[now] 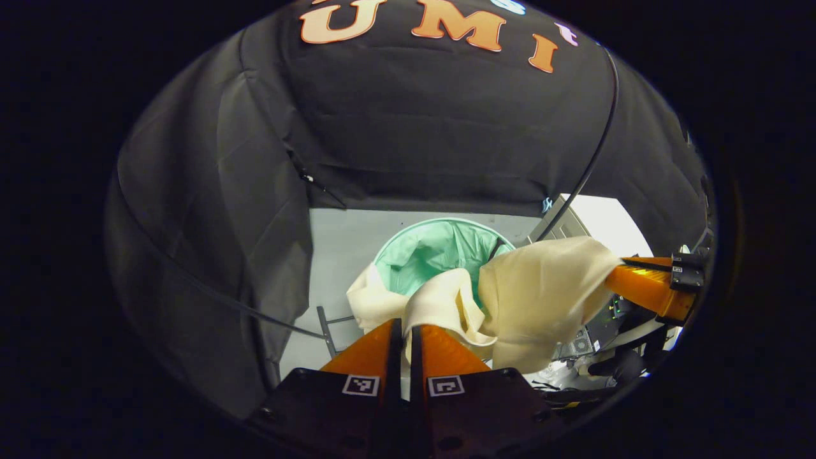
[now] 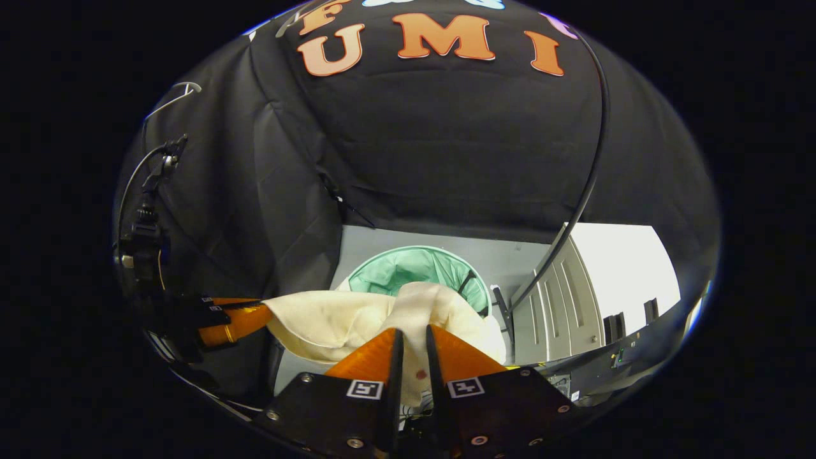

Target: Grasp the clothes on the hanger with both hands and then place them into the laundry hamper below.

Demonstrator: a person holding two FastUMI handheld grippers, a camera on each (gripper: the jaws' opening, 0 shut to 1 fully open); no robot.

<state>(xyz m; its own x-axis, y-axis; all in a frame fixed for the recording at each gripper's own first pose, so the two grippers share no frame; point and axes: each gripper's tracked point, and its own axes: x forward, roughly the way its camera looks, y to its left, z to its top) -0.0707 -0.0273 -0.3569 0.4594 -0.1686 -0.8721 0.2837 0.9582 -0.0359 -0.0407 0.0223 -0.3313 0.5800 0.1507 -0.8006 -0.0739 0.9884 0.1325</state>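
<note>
A cream garment hangs stretched between both grippers above the green mesh laundry hamper. In the left gripper view, my left gripper is shut on one bunched end of the cloth, while the right gripper pinches the other end at the right edge. In the right gripper view, my right gripper is shut on the cream garment, and the left gripper holds its far end at the left. The hamper stands open on the floor beyond and below the cloth.
Grey floor surrounds the hamper. A black cable runs down the booth wall. A grey cabinet stands at the right, with electronics beside it. A dark metal stand sits left of the hamper.
</note>
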